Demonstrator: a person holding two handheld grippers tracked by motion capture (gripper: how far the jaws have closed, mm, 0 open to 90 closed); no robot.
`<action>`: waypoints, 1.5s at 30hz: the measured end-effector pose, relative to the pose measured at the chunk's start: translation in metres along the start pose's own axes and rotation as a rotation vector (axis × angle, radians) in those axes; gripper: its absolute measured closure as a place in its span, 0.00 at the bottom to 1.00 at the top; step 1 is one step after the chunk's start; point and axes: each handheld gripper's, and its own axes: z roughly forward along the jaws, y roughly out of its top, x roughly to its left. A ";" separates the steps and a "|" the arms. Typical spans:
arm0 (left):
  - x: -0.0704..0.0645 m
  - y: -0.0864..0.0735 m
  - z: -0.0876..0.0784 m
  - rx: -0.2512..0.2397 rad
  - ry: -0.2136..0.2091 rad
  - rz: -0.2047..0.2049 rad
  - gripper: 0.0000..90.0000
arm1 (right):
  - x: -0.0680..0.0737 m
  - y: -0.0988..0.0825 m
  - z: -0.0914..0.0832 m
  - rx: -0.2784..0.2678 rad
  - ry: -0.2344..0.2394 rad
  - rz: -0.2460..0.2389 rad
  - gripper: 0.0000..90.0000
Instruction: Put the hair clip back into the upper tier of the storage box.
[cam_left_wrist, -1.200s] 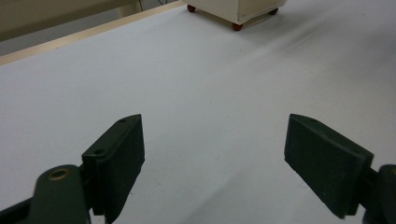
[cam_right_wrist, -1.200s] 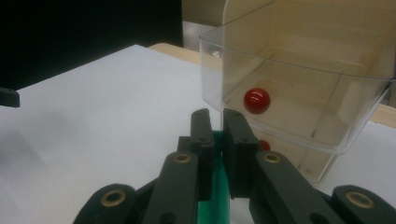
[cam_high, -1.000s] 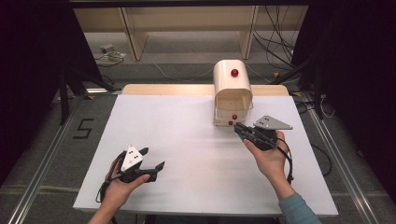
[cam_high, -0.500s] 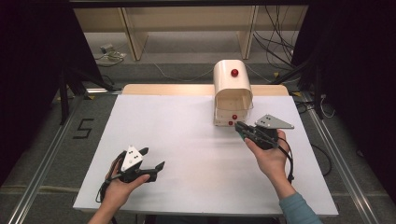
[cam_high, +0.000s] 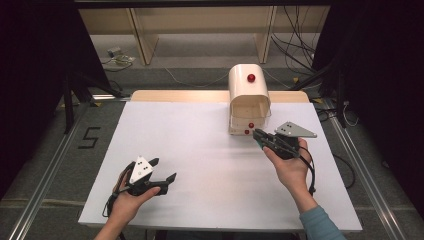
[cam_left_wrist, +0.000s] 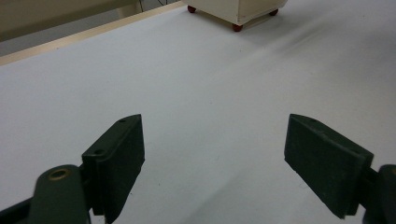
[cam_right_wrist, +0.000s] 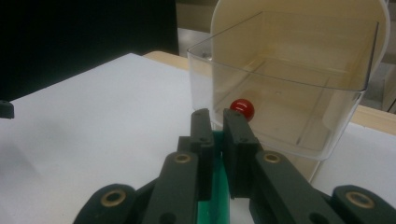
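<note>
Red knob sits just beyond the right gripper, whose fingers are nearly closed on nothing.

Grey floor, wood shelving, cables.

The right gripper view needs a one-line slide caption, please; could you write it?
Shut right gripper poised before the red knob of a clear drawer.

Clear glossy plastic drawer, glossy red knob, matt white table.
</note>
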 end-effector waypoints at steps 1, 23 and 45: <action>0.000 0.000 0.000 0.000 0.000 0.000 0.22 | 0.000 0.000 0.000 -0.001 -0.001 -0.001 0.93; 0.000 0.000 0.000 0.001 0.001 0.000 0.22 | -0.004 0.004 -0.002 -0.016 -0.008 0.017 0.93; 0.000 0.000 0.000 0.002 0.000 0.001 0.22 | -0.005 0.009 -0.004 -0.033 -0.014 0.021 0.93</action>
